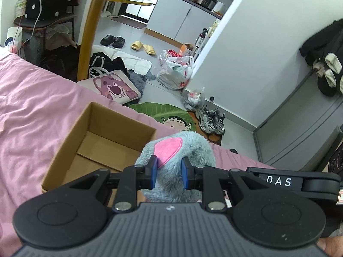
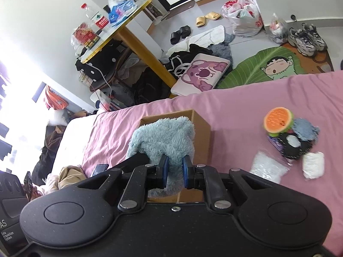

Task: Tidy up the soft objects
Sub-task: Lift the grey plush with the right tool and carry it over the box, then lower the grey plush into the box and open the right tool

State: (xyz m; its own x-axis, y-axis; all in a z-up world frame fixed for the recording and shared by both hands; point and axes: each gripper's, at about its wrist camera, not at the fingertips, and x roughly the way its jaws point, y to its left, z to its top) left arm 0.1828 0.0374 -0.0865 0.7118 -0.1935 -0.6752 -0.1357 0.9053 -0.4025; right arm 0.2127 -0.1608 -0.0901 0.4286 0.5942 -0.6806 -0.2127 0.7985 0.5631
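A fluffy blue-grey plush toy (image 1: 188,150) with a pink ear patch (image 1: 168,150) is pinched between both grippers. My left gripper (image 1: 169,172) is shut on it just right of an open cardboard box (image 1: 70,147) whose inside shows bare. The right wrist view shows the same plush toy (image 2: 165,137) hanging over the box (image 2: 201,130), my right gripper (image 2: 174,170) shut on its lower part. To the right on the pink bedsheet (image 2: 246,107) lie a watermelon-slice plush (image 2: 278,120), a dark patterned soft item (image 2: 295,147), a white soft bundle (image 2: 314,165) and a clear plastic bag (image 2: 267,168).
The bed's edge runs just beyond the box; past it lie a bear-print bag (image 1: 115,85), a leaf-shaped rug (image 1: 163,113), sneakers (image 1: 211,120) and plastic bags (image 1: 175,72). A round gold-legged table (image 1: 92,27) stands at the back left. A phone (image 2: 99,169) lies on the bed.
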